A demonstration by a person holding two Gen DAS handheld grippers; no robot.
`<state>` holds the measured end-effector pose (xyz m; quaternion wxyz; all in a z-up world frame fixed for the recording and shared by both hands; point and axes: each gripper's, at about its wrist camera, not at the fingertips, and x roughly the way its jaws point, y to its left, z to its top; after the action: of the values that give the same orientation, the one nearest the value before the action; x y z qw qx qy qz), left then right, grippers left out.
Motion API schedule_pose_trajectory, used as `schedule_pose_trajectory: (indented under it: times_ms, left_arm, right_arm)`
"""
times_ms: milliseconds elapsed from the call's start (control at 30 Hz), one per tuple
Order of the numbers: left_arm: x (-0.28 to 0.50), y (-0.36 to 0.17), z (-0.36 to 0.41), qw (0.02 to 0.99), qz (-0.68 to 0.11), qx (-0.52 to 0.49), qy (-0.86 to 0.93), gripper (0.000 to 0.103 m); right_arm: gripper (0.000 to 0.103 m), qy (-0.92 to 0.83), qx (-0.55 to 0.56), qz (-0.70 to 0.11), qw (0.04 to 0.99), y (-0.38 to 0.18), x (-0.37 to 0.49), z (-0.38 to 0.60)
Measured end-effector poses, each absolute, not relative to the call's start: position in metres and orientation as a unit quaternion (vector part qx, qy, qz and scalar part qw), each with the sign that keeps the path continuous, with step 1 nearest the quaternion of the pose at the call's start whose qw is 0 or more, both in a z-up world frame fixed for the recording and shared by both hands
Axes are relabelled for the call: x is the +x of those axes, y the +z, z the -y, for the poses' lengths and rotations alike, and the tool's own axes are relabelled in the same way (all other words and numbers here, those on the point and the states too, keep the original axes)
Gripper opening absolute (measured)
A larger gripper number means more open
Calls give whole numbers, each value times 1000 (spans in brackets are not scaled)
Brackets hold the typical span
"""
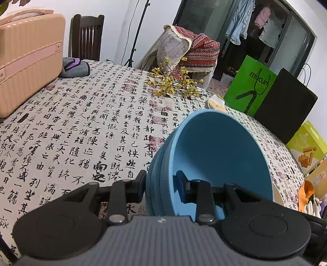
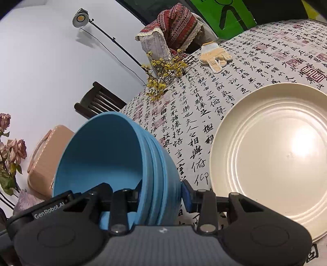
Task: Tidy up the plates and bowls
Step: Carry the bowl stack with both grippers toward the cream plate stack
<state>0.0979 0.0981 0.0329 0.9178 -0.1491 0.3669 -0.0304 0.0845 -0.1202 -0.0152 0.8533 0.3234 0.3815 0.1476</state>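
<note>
While blue bowl stack was clamped at opposite rim walls by left gripper and right gripper, cream plate lay just right of stack, nearer right gripper; stack was held tilted above tablecloth.

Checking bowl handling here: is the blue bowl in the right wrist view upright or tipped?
Tipped. The blue bowl faces sideways, inside visible, its wall pinched in the right tongs.

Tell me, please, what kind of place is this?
Probably a lived-in home, a dining area: a table under a calligraphy-print tablecloth, a wooden dining chair beside it, and clothes hanging behind a glass door. A studio lamp suggests staged recording.
</note>
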Motion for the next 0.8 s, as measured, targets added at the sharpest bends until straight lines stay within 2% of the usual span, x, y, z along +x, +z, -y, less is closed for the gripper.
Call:
schedule_pose_trajectory:
  times_ms: [800]
  left_arm:
    - [98, 41, -64, 924, -360, -125, -35, 32]
  right_arm:
    - [36, 147, 339, -367, 854, -16, 77, 152]
